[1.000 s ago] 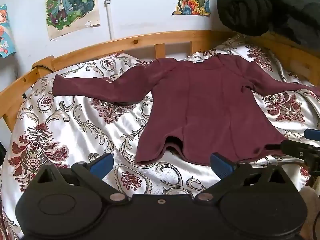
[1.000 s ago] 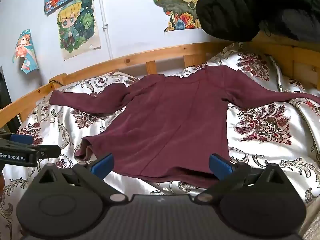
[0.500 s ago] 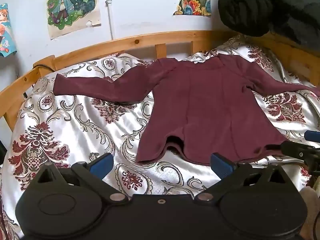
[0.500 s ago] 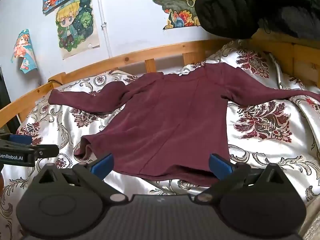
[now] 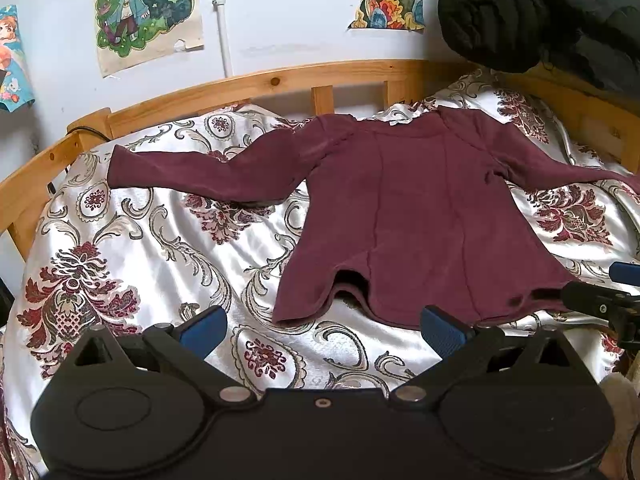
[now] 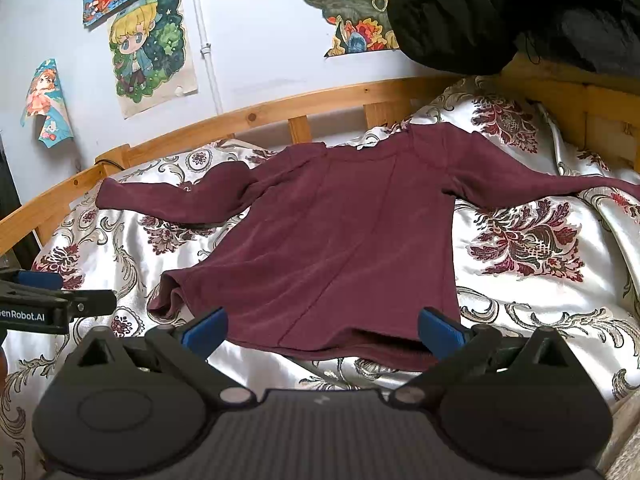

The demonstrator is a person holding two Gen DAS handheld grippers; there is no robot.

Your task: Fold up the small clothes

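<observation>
A small maroon long-sleeved top (image 5: pixel 420 216) lies flat on the patterned satin bedspread (image 5: pixel 160 248), sleeves spread out to both sides, hem towards me. It also shows in the right wrist view (image 6: pixel 340 240). My left gripper (image 5: pixel 322 330) is open and empty, just short of the hem's left part. My right gripper (image 6: pixel 322 330) is open and empty, with its fingertips level with the hem's near edge. The left gripper shows in the right wrist view (image 6: pixel 52 300), off the hem's left corner. The right gripper shows in the left wrist view (image 5: pixel 608 300) by the hem's right corner.
A wooden bed rail (image 5: pixel 260 88) runs round the far side and both ends. A black rolled quilt (image 5: pixel 540 12) sits on the rail at the back right. Cartoon posters (image 5: pixel 140 8) hang on the white wall.
Both grippers stay open and almost still. The views have shifted only slightly; the top has not moved.
</observation>
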